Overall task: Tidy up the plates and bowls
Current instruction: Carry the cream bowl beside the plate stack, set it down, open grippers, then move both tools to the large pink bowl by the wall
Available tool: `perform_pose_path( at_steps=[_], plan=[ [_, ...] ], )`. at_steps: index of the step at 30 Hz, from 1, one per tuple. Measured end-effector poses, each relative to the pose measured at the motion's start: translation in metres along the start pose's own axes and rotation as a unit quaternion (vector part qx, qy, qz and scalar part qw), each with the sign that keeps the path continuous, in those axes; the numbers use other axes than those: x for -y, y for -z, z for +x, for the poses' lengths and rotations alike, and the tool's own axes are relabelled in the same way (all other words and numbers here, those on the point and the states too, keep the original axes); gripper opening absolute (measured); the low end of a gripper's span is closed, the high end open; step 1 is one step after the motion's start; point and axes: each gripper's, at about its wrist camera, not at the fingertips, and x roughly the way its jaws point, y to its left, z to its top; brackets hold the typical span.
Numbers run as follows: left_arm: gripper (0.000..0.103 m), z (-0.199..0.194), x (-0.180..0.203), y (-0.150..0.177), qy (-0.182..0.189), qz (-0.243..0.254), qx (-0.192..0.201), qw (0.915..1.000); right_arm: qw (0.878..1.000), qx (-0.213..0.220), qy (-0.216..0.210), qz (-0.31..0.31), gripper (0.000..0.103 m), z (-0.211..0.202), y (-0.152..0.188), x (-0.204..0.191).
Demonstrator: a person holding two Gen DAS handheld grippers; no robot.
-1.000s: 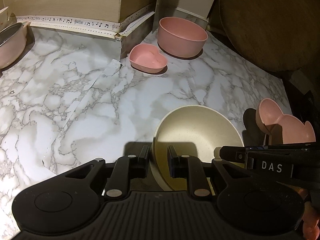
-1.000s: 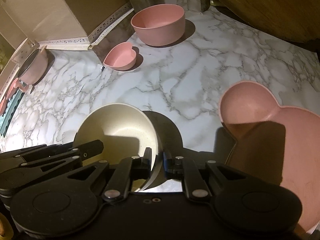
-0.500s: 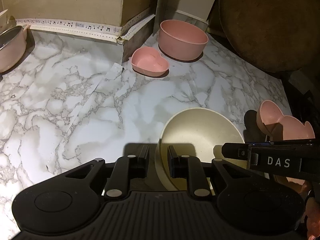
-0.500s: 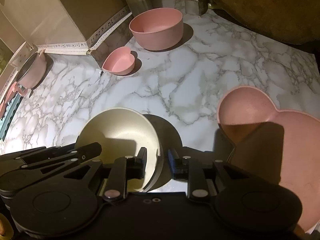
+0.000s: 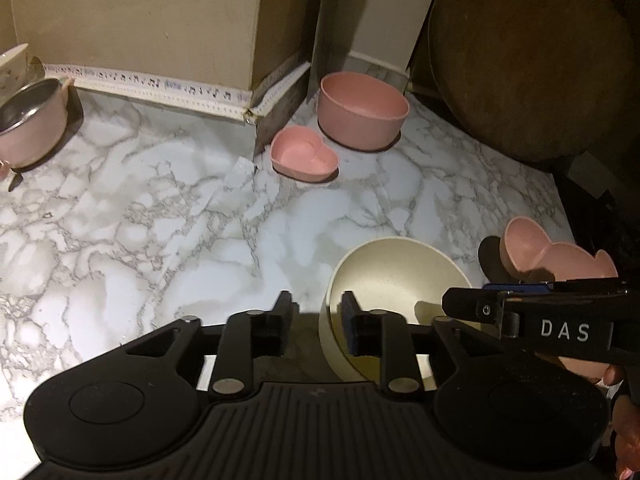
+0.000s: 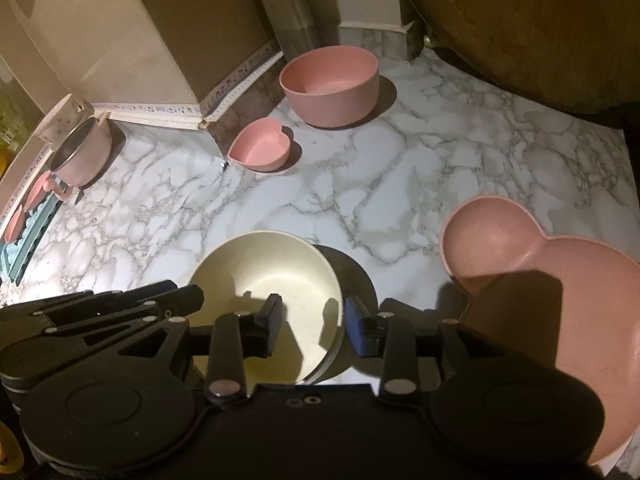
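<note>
A cream bowl (image 5: 394,276) (image 6: 264,276) rests on the marble counter close in front of both grippers. My left gripper (image 5: 316,316) is open, its fingers on either side of the bowl's left rim without touching. My right gripper (image 6: 314,320) is open, its fingers on either side of the bowl's right rim. A large pink bowl (image 5: 362,110) (image 6: 330,84) stands at the back. A small pink heart bowl (image 5: 304,154) (image 6: 260,148) sits in front of it. A pink mouse-head plate (image 5: 556,256) (image 6: 560,292) lies at the right.
A pink pot (image 5: 28,124) (image 6: 82,152) stands at the far left by a beige box (image 5: 140,20). A dark round board (image 5: 532,52) leans at the back right. The counter's right edge (image 6: 630,184) runs beside the plate. A teal rack (image 6: 28,236) lies at the far left.
Both grippers have opened and let go of the cream bowl's rim. Both have drawn back a little, and the bowl now sits flat on the counter.
</note>
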Motion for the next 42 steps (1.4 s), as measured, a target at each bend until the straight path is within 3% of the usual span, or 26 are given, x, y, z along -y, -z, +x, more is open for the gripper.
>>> perform_pose_path(
  at_steps=[4,7,13,17,22,25,30,42],
  plan=[
    [0.053,-0.011,0.0,0.0,-0.002,0.002,0.019,0.9998,1.0,0.011,-0.002,-0.005,0.036,-0.009,0.002,-0.005],
    [0.053,-0.02,0.002,0.0,0.0,0.01,0.033,0.9994,1.0,0.018,-0.007,-0.01,0.038,-0.016,0.005,-0.008],
    [0.055,-0.033,0.005,-0.001,-0.001,0.017,0.053,0.9985,0.999,0.044,-0.014,-0.018,0.05,-0.032,0.008,-0.013],
    [0.061,-0.041,0.007,-0.003,-0.002,0.023,0.066,0.9975,0.998,0.066,-0.013,-0.02,0.066,-0.044,0.006,-0.012],
    [0.065,-0.048,0.009,-0.008,0.001,0.028,0.081,0.9963,0.996,0.085,-0.011,-0.021,0.074,-0.056,0.002,-0.01],
    [0.074,-0.05,0.009,-0.013,-0.001,0.026,0.089,0.9957,0.995,0.095,-0.01,-0.024,0.08,-0.061,-0.001,-0.009],
    [0.078,-0.05,0.009,-0.024,-0.003,0.024,0.099,0.9948,0.993,0.116,-0.008,-0.025,0.097,-0.068,-0.009,-0.005],
    [0.078,-0.02,0.018,-0.071,-0.023,0.017,0.089,0.9956,0.992,0.127,0.004,-0.013,0.1,-0.063,-0.059,0.017]
  ],
)
